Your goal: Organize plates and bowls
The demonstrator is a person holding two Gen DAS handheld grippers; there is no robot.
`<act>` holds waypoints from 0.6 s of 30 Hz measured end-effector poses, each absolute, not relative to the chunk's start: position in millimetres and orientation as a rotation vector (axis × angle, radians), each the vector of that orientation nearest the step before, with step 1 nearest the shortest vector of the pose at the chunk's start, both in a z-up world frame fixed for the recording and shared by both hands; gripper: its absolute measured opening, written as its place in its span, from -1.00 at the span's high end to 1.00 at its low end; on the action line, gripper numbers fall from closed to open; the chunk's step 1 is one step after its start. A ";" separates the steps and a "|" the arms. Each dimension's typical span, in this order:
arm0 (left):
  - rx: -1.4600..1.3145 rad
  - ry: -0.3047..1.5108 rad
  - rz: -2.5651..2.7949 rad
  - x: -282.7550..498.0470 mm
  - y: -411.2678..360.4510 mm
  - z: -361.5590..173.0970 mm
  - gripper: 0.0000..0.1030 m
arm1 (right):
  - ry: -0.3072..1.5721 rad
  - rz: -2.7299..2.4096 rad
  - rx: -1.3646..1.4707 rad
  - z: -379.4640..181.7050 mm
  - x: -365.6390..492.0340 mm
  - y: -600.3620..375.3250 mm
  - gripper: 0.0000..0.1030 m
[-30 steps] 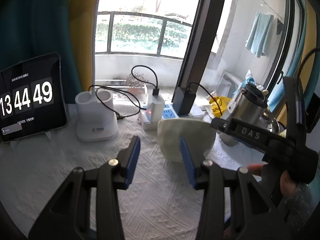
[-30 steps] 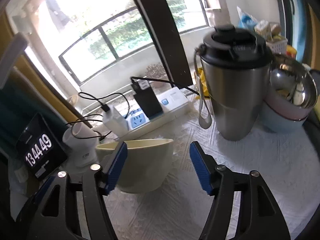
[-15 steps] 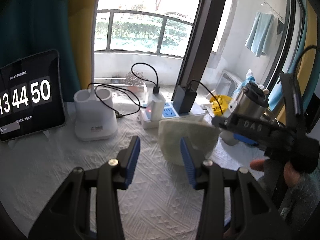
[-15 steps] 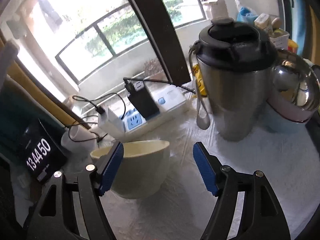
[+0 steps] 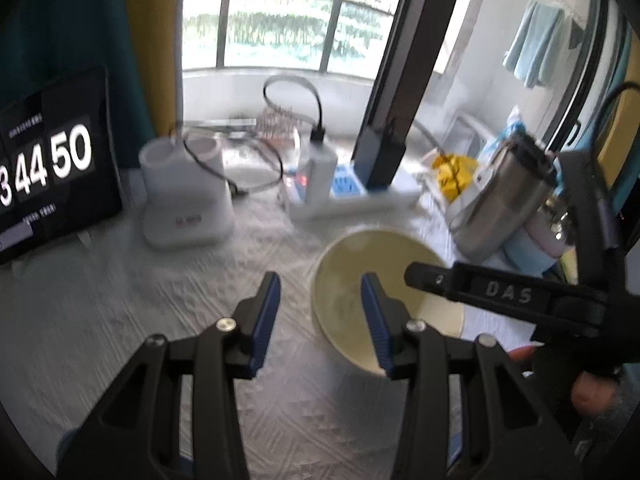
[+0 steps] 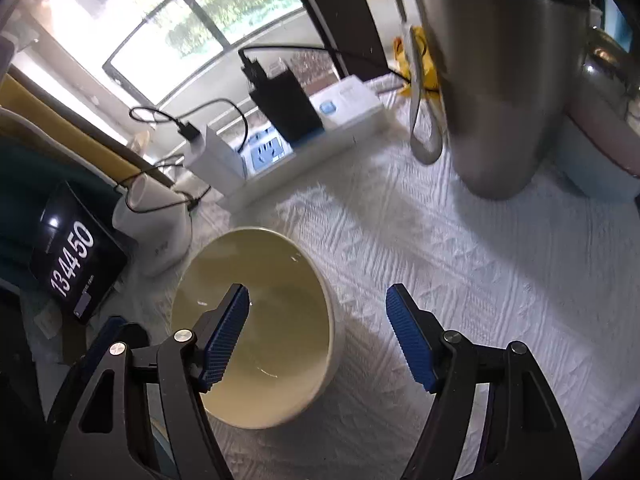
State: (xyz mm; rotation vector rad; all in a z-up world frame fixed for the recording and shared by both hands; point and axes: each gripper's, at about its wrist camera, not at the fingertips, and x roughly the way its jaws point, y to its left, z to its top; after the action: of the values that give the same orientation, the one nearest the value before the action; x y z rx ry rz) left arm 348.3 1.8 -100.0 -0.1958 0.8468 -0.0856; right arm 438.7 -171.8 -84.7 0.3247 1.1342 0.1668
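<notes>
A cream bowl (image 6: 260, 360) stands upright on the white cloth, seen from above in both views. My right gripper (image 6: 318, 334) hangs open over the bowl's right rim, with one blue pad above the hollow and the other above the cloth. My left gripper (image 5: 320, 316) is open too, with the left rim of the bowl (image 5: 380, 292) between its pads and touching neither. The right gripper's black finger (image 5: 440, 282) reaches over the bowl from the right. A steel bowl on a pink and a blue one (image 6: 600, 152) is stacked at the far right.
A tall steel tumbler (image 6: 492, 80) stands close behind the bowl to the right. Along the window are a power strip (image 6: 304, 136) with chargers, a white lamp base (image 5: 184, 196) and a tablet clock (image 5: 52, 168). A person's hand (image 5: 592, 392) holds the right gripper.
Both views have tipped downward, so the bowl shows from above instead of from the side. The right gripper has sunk over the bowl, and its left pad now hangs above the hollow.
</notes>
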 end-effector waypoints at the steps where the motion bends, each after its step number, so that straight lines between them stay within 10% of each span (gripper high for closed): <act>1: -0.200 0.869 -0.095 350.6 0.5 -103.7 0.16 | 1.140 0.172 0.324 -85.2 439.1 -171.4 -0.45; 11: -0.257 1.066 -0.107 364.1 -2.3 -139.6 0.16 | 1.228 0.221 0.343 -94.3 449.4 -170.6 -0.41; 18: -0.270 1.076 -0.134 368.6 -4.3 -148.7 0.17 | 1.259 0.246 0.318 -99.9 454.9 -166.0 0.16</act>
State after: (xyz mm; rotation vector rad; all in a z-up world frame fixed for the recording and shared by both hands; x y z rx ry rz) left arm 368.6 -4.3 -148.7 -0.2700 1.0757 -0.1343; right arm 454.9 -166.0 -99.9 0.3180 1.2589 0.2461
